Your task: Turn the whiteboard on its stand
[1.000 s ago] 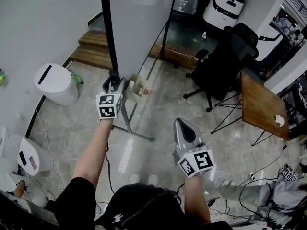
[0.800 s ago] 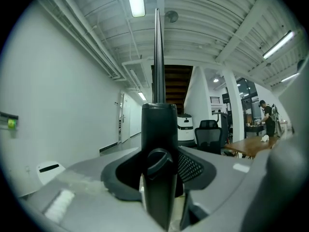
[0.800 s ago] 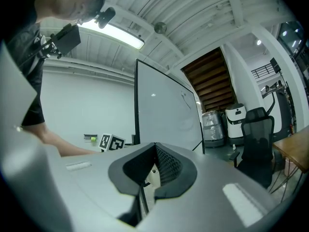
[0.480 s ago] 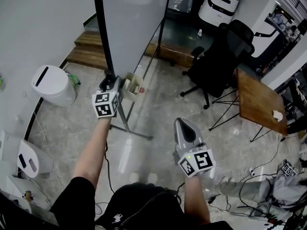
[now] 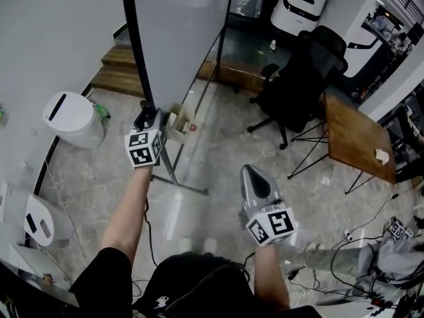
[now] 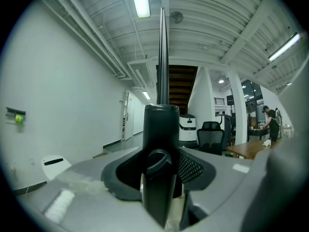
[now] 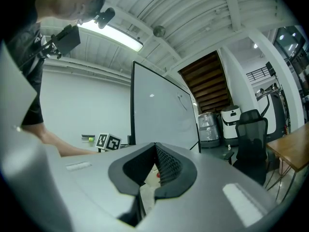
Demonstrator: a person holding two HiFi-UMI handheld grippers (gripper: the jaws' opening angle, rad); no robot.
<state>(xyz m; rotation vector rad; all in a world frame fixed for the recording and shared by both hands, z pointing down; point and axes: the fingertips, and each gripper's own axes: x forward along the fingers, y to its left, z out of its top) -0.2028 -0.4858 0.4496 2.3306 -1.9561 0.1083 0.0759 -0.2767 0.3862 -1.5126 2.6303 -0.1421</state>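
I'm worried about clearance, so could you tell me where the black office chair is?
In the head view, the office chair stands upper right, between the whiteboard and the wooden table.

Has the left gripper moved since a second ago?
No, not noticeably: the left gripper stays at the same spot on the whiteboard's black upright, right of the white bin. Its fingers have just been closing, with the upright between them.
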